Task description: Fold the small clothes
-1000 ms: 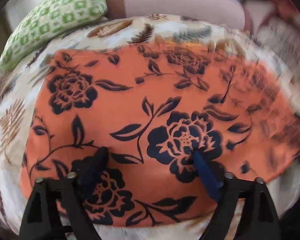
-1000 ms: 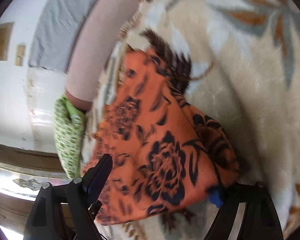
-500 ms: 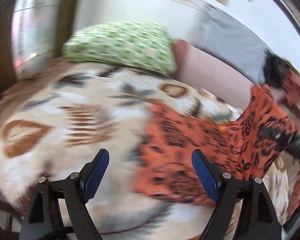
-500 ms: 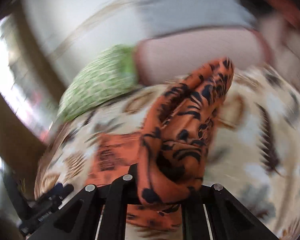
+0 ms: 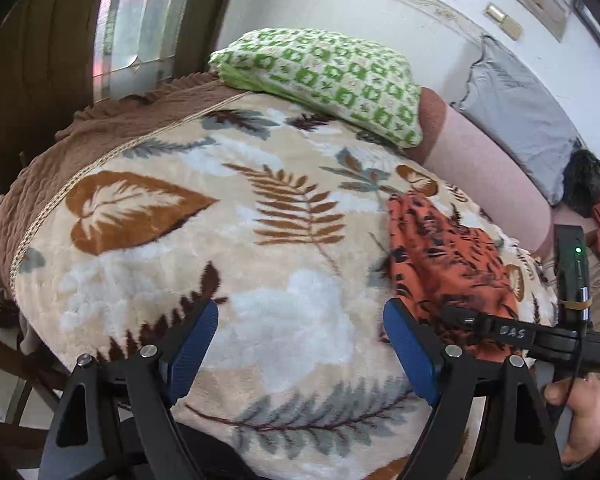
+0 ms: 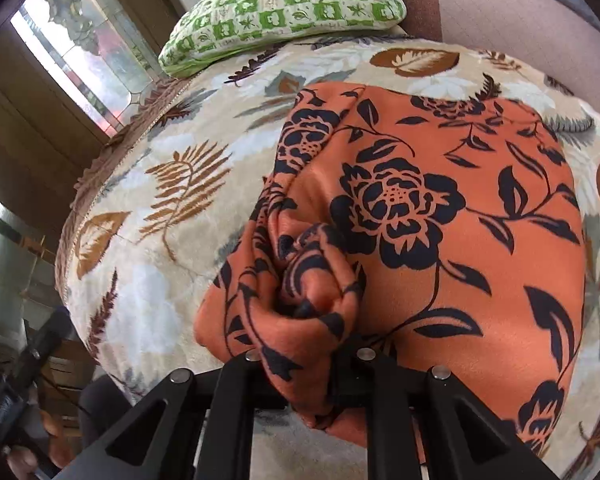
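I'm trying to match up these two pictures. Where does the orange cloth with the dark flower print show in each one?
Left wrist view: the orange flower-print cloth lies at right, partly behind the other tool.
Right wrist view: the cloth fills centre and right, one bunched fold pinched in the right tongs.
Shared landmark: the green checked pillow.

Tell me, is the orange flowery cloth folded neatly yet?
Not neatly. The orange cloth lies partly doubled, one edge bunched in the shut right gripper.
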Available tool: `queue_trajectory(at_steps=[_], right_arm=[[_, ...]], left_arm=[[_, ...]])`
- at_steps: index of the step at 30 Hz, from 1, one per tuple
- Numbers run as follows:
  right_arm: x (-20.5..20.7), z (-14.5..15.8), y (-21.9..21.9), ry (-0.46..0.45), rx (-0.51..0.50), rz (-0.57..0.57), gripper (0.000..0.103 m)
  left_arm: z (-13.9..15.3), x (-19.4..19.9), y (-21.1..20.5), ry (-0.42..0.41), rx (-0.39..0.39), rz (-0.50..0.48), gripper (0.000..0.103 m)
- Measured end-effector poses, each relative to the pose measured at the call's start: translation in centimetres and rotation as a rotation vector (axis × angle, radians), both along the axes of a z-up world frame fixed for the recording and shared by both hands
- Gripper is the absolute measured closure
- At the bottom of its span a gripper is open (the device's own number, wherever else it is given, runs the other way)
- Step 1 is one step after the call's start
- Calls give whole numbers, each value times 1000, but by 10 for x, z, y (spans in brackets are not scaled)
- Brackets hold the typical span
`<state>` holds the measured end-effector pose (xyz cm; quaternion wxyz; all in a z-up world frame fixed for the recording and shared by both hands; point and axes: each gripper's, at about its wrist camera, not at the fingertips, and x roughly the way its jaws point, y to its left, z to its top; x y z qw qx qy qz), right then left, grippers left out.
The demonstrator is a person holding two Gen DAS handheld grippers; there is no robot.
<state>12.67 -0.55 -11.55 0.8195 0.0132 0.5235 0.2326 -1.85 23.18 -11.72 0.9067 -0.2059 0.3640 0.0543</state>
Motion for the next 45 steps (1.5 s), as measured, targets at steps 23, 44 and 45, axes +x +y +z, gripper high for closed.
queue_trajectory(at_steps=[23,44,45], right_arm=[[-70,-19,-166,-29,543,-235,23],[-24,-45,-244,130,785,-363,15],[-19,-52,-244,169,805,-366,15]], left_arm=[[-23,90,-108,175,-47,-357,64],[-32,95,-93,221,143,-304,73],[-25,95,-93,216,158,-292,71]])
